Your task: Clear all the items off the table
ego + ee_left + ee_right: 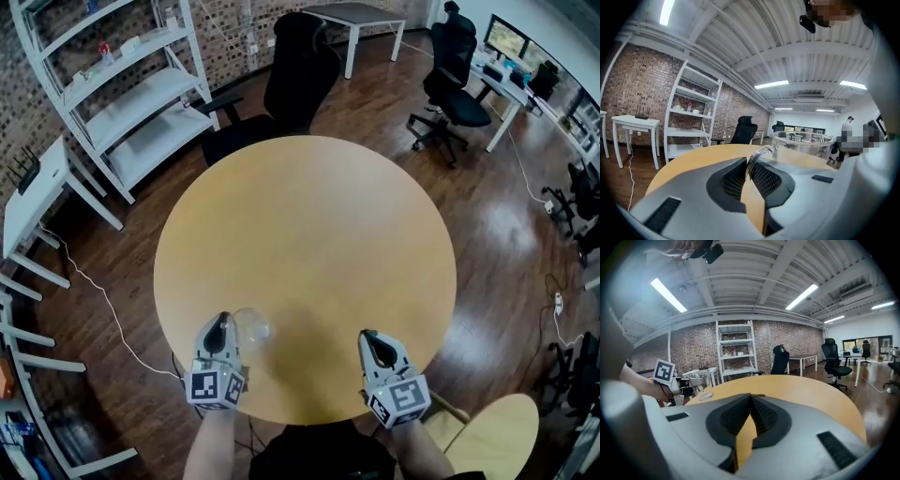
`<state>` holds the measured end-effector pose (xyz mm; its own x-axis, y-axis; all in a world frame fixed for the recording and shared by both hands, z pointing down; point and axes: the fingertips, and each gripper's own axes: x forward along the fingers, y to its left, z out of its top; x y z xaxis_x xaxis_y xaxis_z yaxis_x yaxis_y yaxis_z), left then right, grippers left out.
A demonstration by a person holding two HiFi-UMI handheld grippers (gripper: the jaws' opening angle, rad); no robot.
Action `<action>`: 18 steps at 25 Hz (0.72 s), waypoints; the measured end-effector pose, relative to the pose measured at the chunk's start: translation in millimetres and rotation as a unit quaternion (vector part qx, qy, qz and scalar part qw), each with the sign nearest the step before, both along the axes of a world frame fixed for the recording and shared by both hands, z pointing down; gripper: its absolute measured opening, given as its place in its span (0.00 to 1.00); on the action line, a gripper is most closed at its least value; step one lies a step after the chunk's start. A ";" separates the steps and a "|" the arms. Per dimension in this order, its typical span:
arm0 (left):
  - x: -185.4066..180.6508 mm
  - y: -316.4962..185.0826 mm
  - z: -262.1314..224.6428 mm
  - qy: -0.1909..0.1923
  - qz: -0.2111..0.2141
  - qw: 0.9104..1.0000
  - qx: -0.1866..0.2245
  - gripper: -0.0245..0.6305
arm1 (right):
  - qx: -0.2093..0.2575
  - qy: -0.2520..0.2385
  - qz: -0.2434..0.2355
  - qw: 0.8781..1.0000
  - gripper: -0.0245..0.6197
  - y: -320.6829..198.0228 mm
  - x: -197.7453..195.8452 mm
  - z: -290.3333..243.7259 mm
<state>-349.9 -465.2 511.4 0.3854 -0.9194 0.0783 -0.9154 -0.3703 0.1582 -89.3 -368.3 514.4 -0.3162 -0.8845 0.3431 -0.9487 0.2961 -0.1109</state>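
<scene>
Head view: left gripper [220,323] clenched on the handle of the glass cup [251,328] | cup body just right of its tips, above the near rim of the round table [309,216] | left gripper view: handle [757,157] pinched between jaws | right gripper [370,339] jaws pressed together, empty, well right of the cup

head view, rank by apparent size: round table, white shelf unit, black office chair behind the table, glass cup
1. round table
2. white shelf unit, cut off by the frame's top edge
3. black office chair
4. glass cup, smallest although it is nearest the camera
</scene>
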 end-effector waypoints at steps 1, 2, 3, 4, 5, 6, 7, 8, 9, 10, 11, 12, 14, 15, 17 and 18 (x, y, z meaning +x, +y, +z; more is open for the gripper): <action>6.3 5.0 -7.5 0.001 0.013 1.000 0.005 0.06 | 0.008 -0.002 0.010 1.000 0.05 9.7 1.0 -4.8; 13.5 10.4 -14.8 0.002 0.028 1.000 0.010 0.06 | 0.015 -0.002 0.022 1.000 0.05 20.5 2.9 -9.7; 21.4 16.5 -21.6 0.002 0.043 0.999 0.015 0.06 | 0.022 -0.001 0.034 0.999 0.05 32.1 5.9 -14.9; 29.7 23.2 -27.9 0.002 0.056 0.998 0.019 0.06 | 0.029 0.000 0.047 0.998 0.05 44.1 10.3 -20.3; 38.2 30.5 -33.6 0.001 0.069 0.997 0.023 0.06 | 0.036 0.001 0.062 0.997 0.05 56.2 16.2 -25.7; 47.3 37.3 -38.8 0.000 0.082 0.996 0.028 0.06 | 0.042 0.002 0.078 0.996 0.05 67.5 23.8 -31.2; 57.3 42.8 -43.6 0.000 0.095 0.995 0.031 0.06 | 0.050 0.003 0.094 0.994 0.05 77.4 33.0 -36.7; 68.2 46.9 -47.6 0.003 0.109 0.994 0.033 0.06 | 0.059 0.006 0.109 0.992 0.05 86.4 43.4 -42.3; 79.9 50.6 -50.4 0.008 0.123 0.992 0.033 0.06 | 0.066 0.008 0.125 0.990 0.05 95.9 54.5 -47.3; 92.0 54.9 -51.8 0.013 0.138 0.990 0.032 0.06 | 0.072 0.010 0.142 0.987 0.05 107.0 66.1 -51.4; 104.7 60.1 -52.5 0.017 0.153 0.988 0.030 0.06 | 0.076 0.012 0.161 0.984 0.05 119.9 78.1 -54.8; 118.6 66.0 -53.3 0.017 0.168 0.985 0.030 0.06 | 0.080 0.013 0.180 0.980 0.05 134.1 90.8 -57.9; 150.4 77.5 -57.2 0.013 0.199 0.979 0.035 0.06 | 0.089 0.014 0.220 0.971 0.05 164.8 117.3 -64.0; 168.2 83.2 -60.3 0.012 0.215 0.976 0.039 0.06 | 0.093 0.014 0.240 0.966 0.05 181.3 130.9 -66.7; 207.4 96.2 -66.5 0.016 0.251 0.967 0.046 0.06 | 0.098 0.017 0.281 0.954 0.05 216.6 158.6 -70.2; 228.6 103.6 -69.0 0.020 0.270 0.962 0.049 0.06 | 0.099 0.020 0.302 0.948 0.05 234.8 172.6 -70.4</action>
<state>-121.3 -361.5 442.4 0.8089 -0.5874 -0.0243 -0.5801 -0.8042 0.1293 83.3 -133.5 444.0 0.2790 -0.9482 0.1519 -0.9539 -0.2919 -0.0700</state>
